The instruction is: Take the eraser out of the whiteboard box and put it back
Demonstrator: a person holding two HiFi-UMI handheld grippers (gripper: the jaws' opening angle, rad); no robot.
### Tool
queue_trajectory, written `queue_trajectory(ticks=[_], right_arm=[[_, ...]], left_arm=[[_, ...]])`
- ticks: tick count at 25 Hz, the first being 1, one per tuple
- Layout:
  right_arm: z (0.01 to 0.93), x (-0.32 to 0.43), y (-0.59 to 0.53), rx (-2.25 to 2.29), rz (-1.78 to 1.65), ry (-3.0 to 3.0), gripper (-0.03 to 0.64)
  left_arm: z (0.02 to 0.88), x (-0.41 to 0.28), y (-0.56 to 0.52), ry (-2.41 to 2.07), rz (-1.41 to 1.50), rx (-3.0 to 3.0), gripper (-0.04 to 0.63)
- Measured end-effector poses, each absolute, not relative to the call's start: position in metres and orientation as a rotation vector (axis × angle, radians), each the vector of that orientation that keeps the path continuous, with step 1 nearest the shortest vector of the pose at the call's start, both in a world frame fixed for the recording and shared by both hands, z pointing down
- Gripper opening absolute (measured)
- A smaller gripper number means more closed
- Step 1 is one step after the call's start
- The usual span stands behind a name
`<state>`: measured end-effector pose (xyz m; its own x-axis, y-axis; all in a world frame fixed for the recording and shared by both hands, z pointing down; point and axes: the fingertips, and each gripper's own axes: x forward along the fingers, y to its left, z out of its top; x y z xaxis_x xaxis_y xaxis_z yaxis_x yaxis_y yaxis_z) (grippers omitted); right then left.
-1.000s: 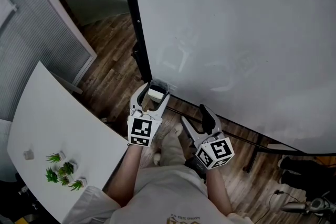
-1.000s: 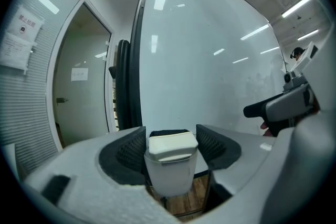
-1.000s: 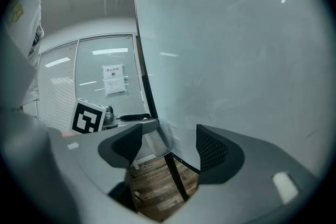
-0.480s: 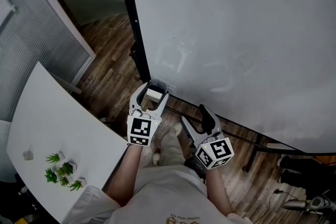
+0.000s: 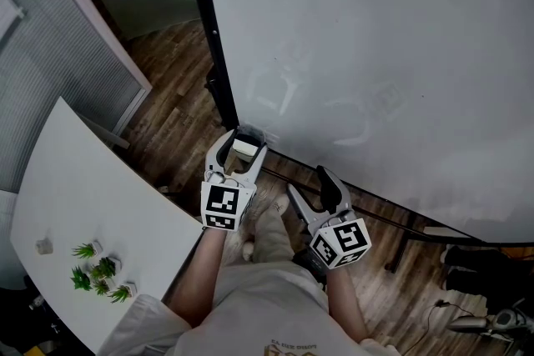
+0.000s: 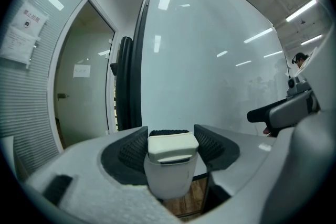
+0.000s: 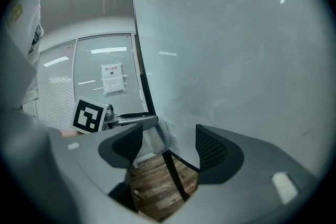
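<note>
little has shifted since a second ago: only the left gripper (image 5: 244,147) has been closing its jaws, which now flank the eraser (image 6: 172,146) standing in the whiteboard box (image 6: 169,178), pads not clearly pressing yet. right gripper (image 7: 167,144) hangs wide open, empty. best to squeeze the eraser's sides squarely, then lift straight up past the rim. count: 1 eraser, 1 whiteboard box, 2 grippers, 1 whiteboard (image 5: 375,54).

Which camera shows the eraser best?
The left gripper view: the eraser sits dead centre, close up, in its box. The head view shows it only as a small pale block from above. The right gripper view gives just a glimpse of the box, with no clear eraser.
</note>
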<state>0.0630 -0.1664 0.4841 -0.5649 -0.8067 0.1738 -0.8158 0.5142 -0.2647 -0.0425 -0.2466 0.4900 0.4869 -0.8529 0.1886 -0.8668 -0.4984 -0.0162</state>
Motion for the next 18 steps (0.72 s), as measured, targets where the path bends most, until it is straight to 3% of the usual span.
queue_trajectory(ticks=[18], right_arm=[[0.4804, 0.0602, -0.1647, 1.449, 0.488, -2.716, 0.310]], left_arm=[[0.4904, -0.0453, -0.2447, -1.508, 0.267, 2.628, 0.270]])
